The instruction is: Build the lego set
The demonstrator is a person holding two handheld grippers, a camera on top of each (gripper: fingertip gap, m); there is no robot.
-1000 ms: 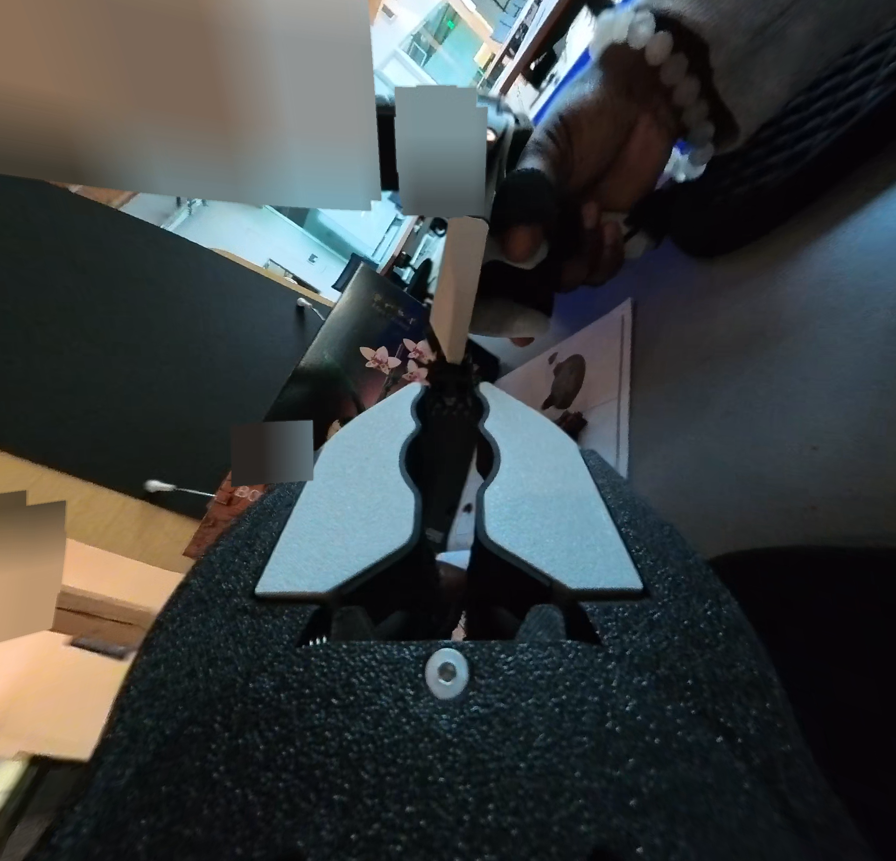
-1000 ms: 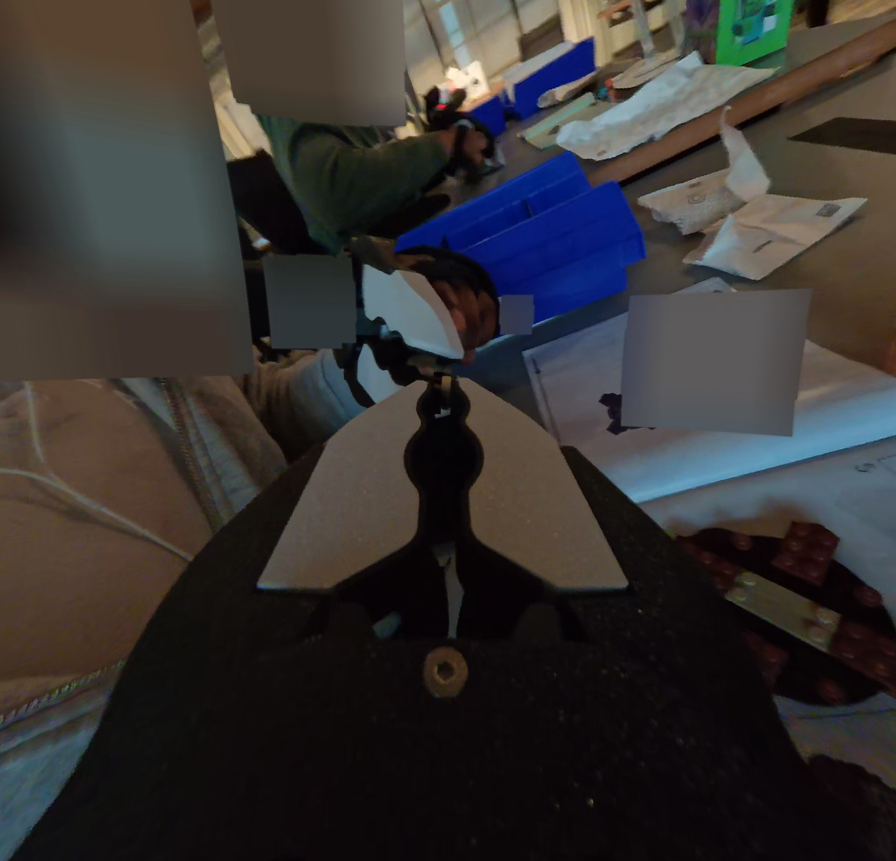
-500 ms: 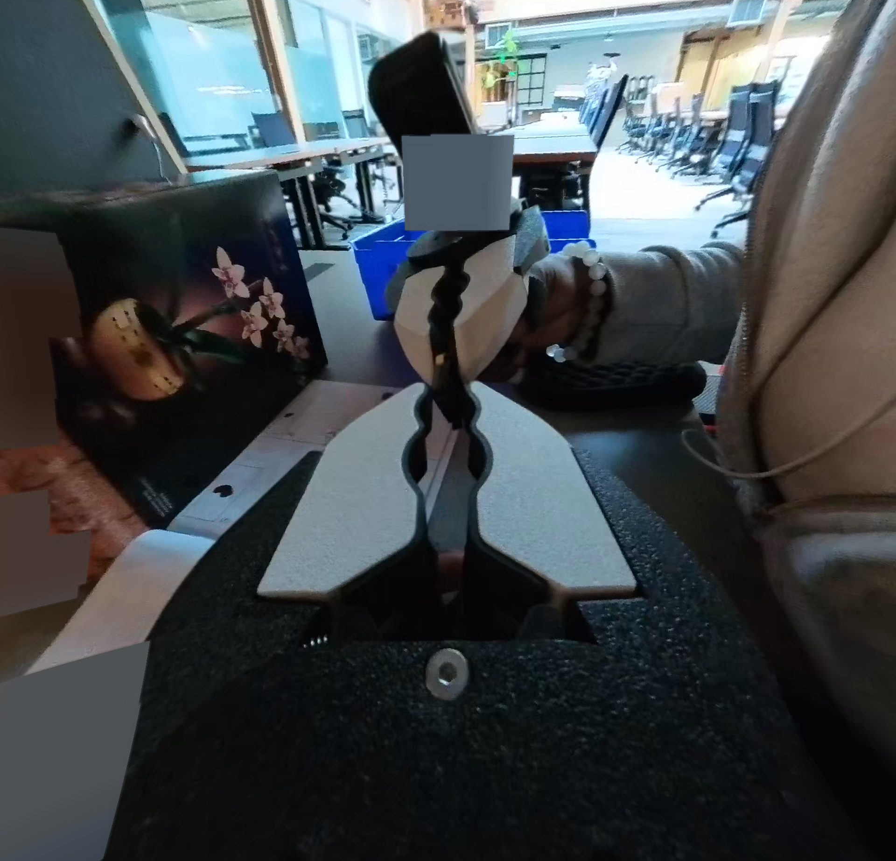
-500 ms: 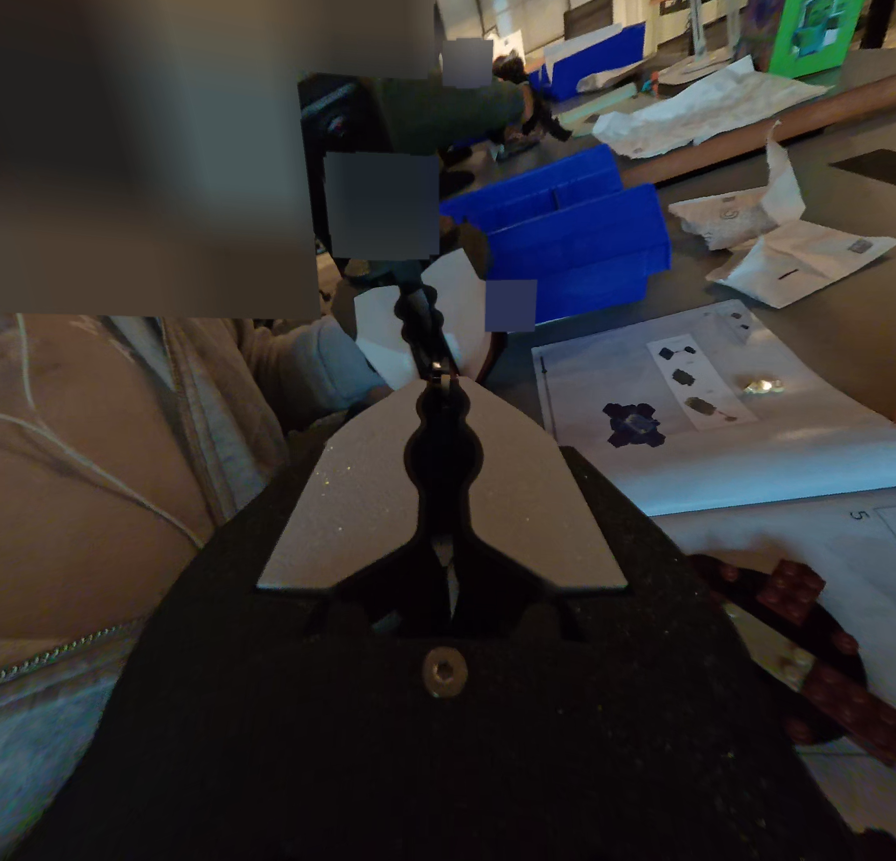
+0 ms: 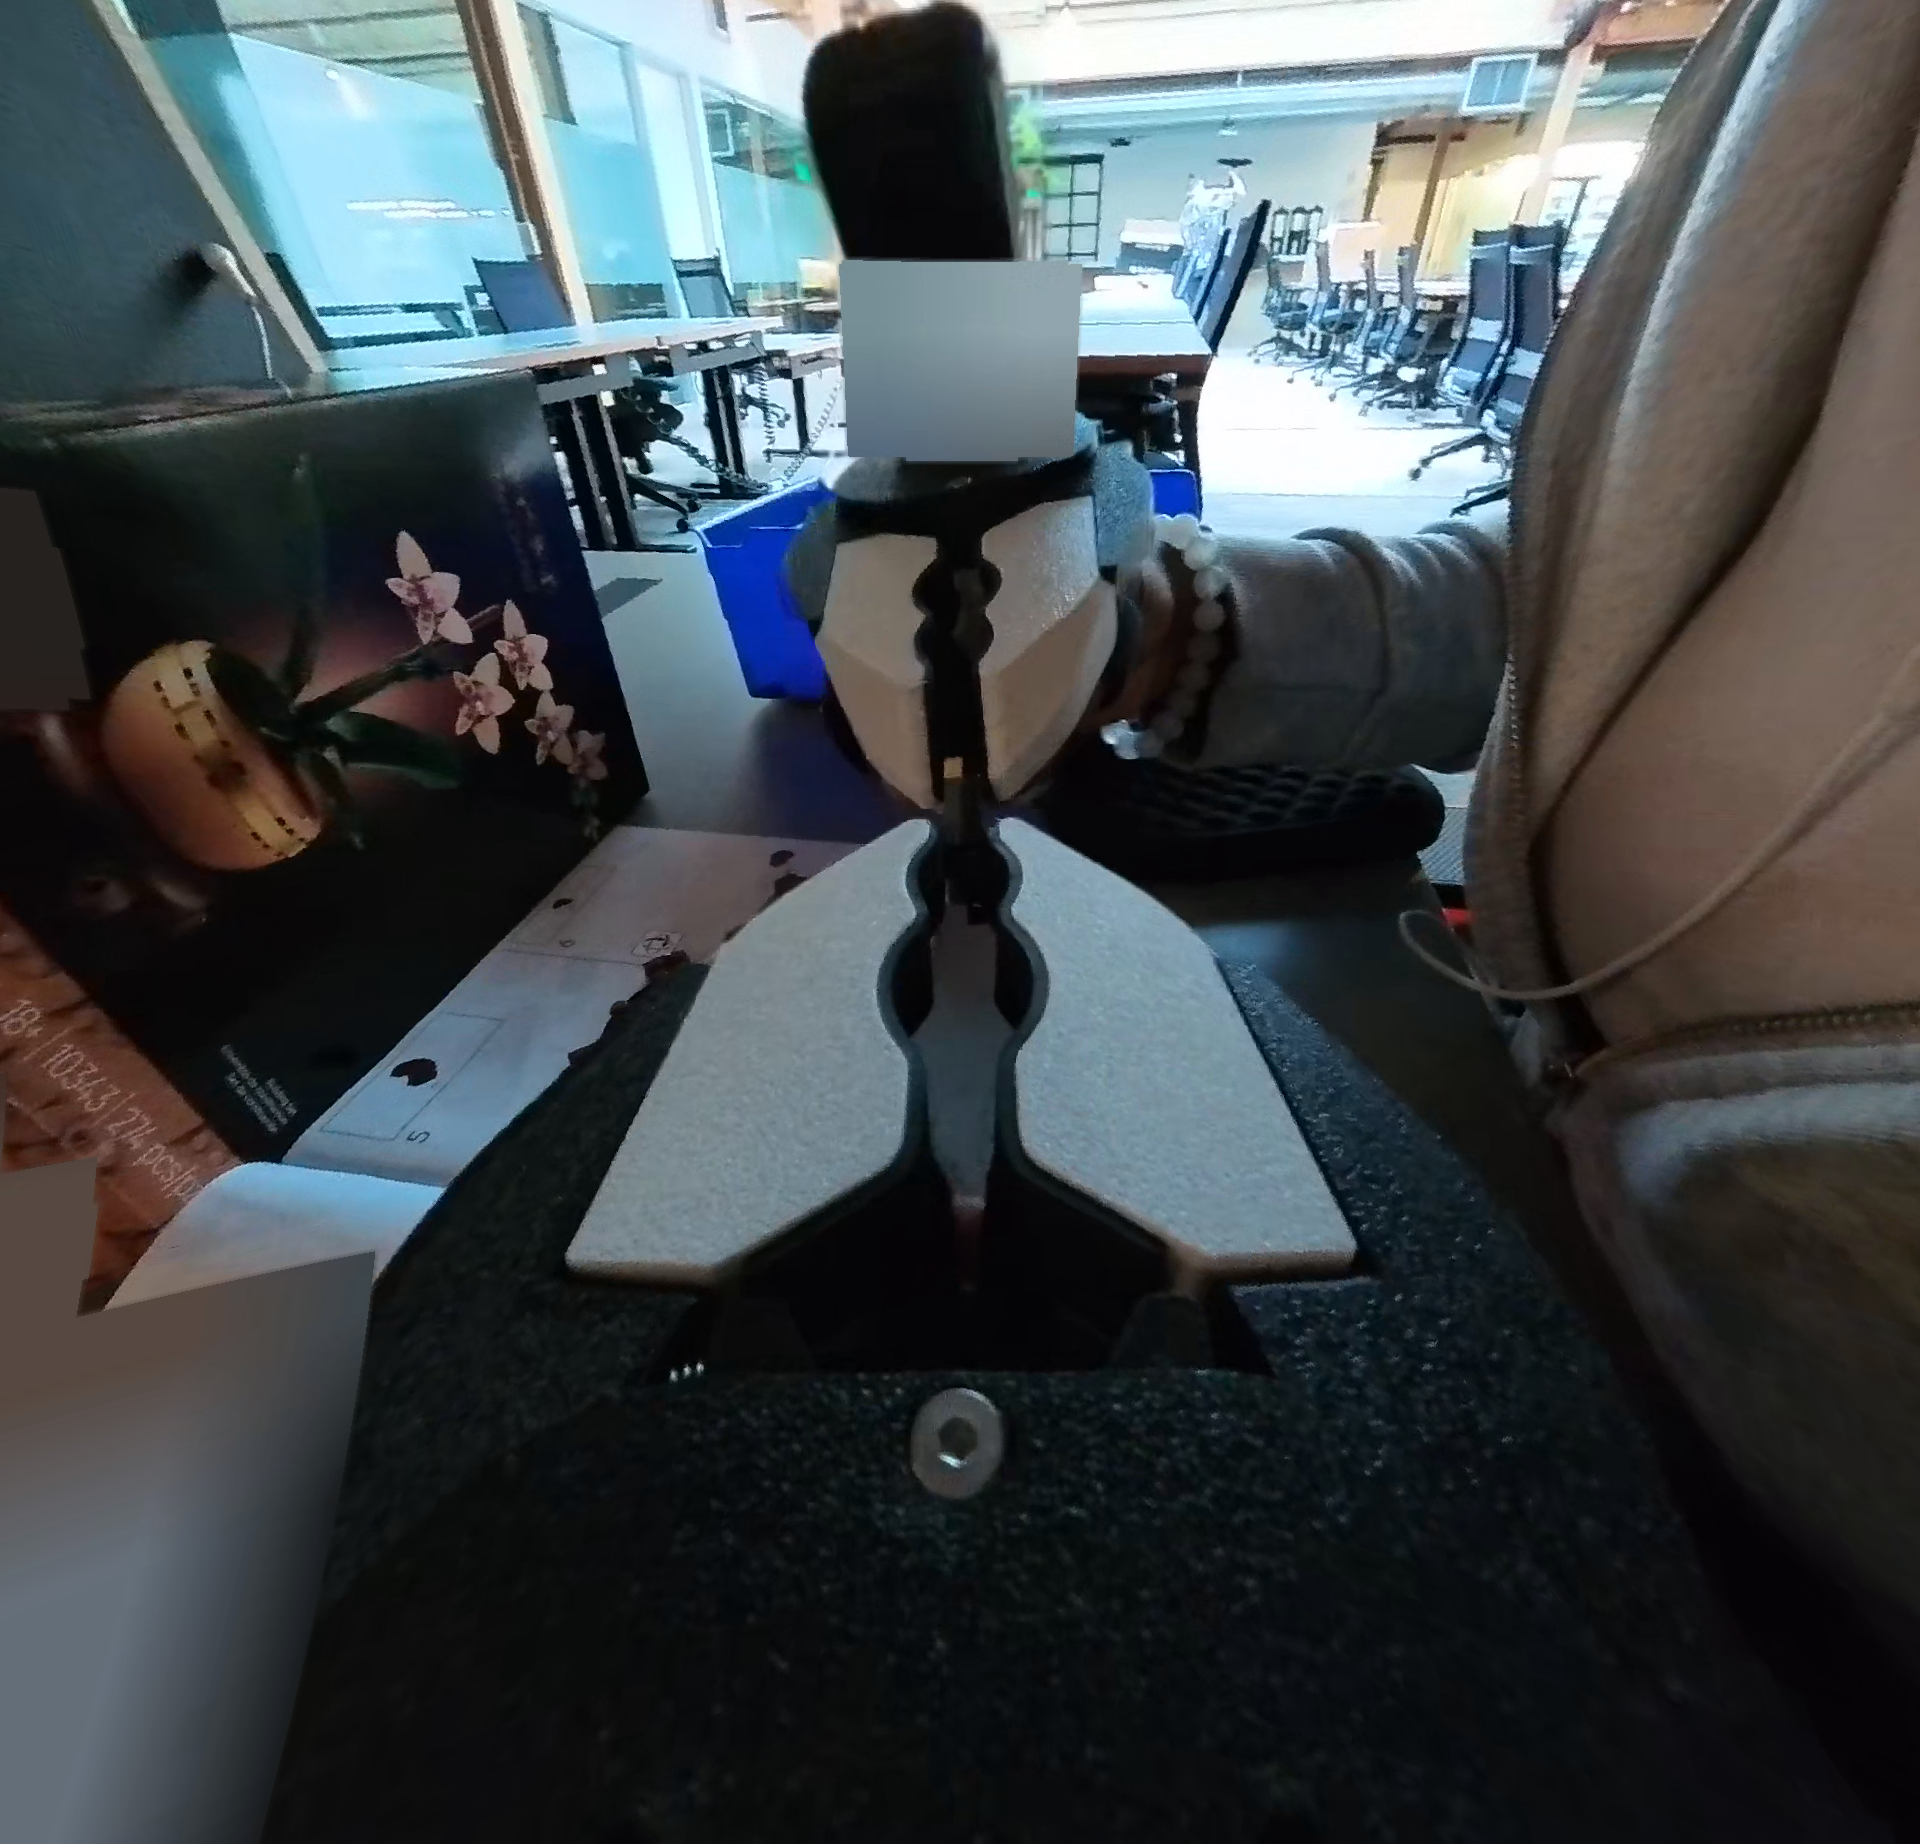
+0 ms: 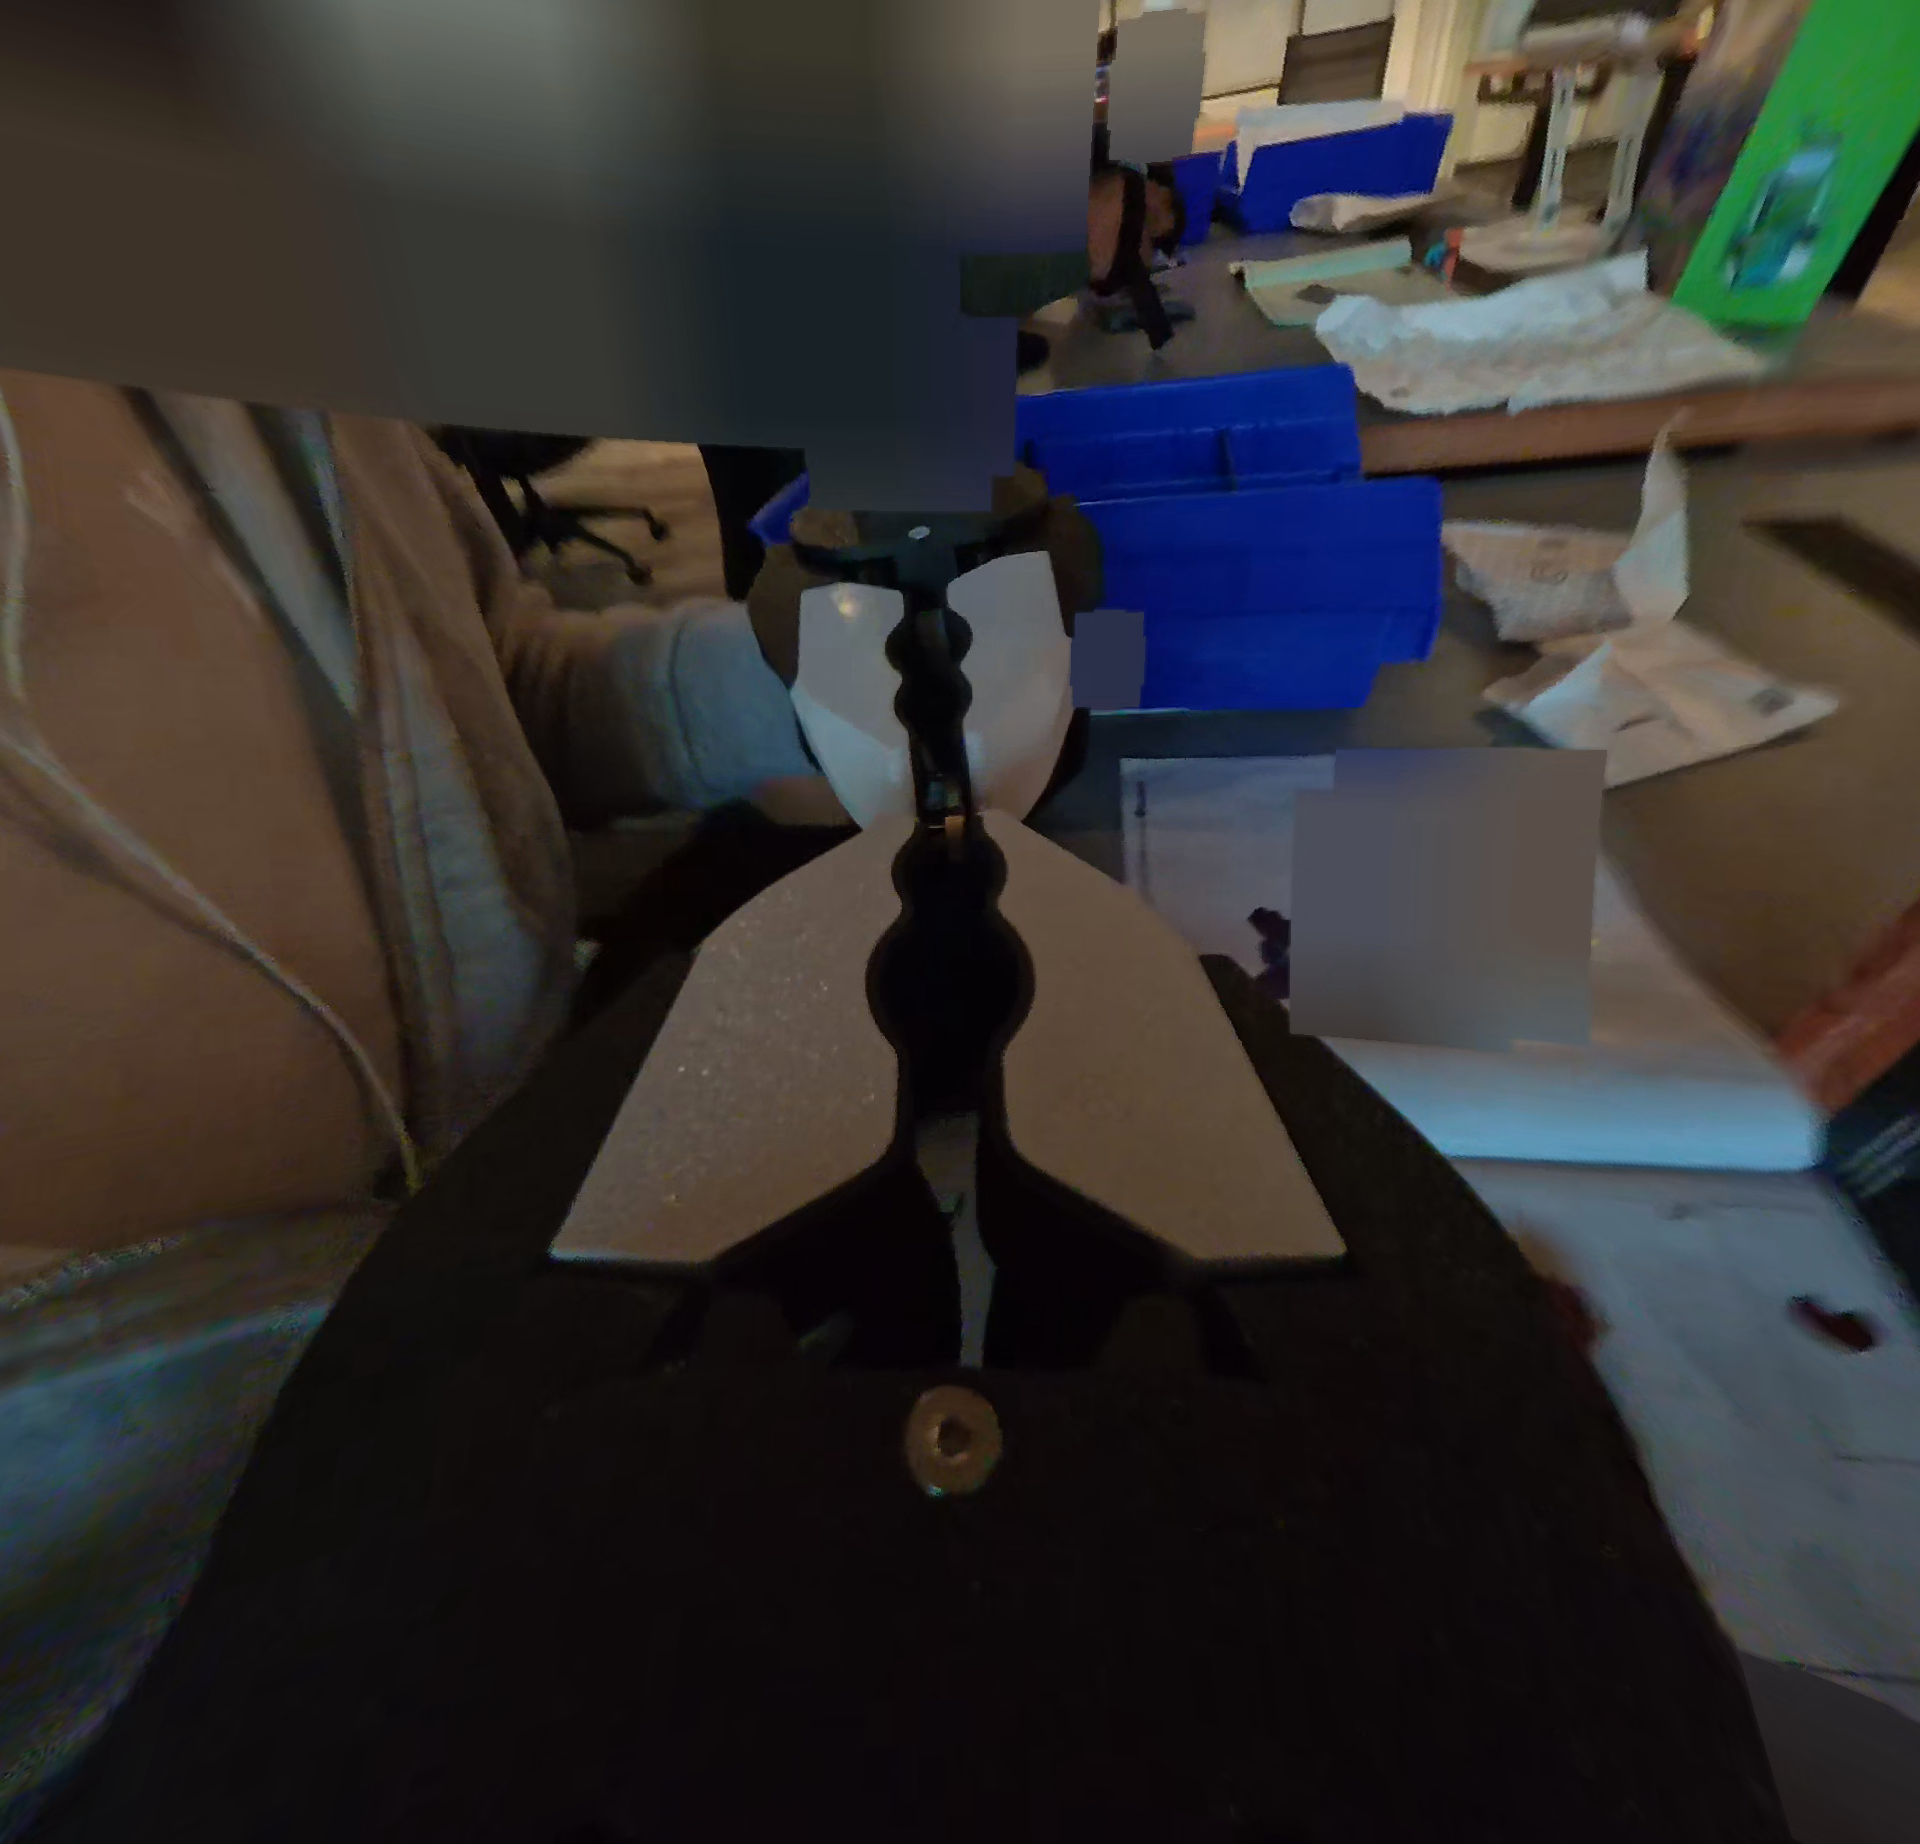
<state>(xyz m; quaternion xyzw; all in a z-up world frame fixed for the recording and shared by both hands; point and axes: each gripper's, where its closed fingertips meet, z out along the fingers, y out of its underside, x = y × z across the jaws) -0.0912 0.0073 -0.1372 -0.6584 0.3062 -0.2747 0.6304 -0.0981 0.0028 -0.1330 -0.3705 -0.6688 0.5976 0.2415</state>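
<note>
Left gripper (image 5: 961, 852) and right gripper (image 6: 943, 836) raised above the bench (image 5: 717, 766), tip to tip, nearly touching. Both narrowed to slits on one small dark piece (image 5: 958, 807) bridging them; pad contact on the left hard to make out. Dark flower-printed box (image 5: 312, 714) at left, instruction sheet (image 5: 623, 911) beneath, blue bin (image 5: 753, 599) farther off.

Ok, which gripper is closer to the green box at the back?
Left, likely. The left gripper faces the right gripper tip to tip, on the side toward the green box, which stands far behind it.
</note>
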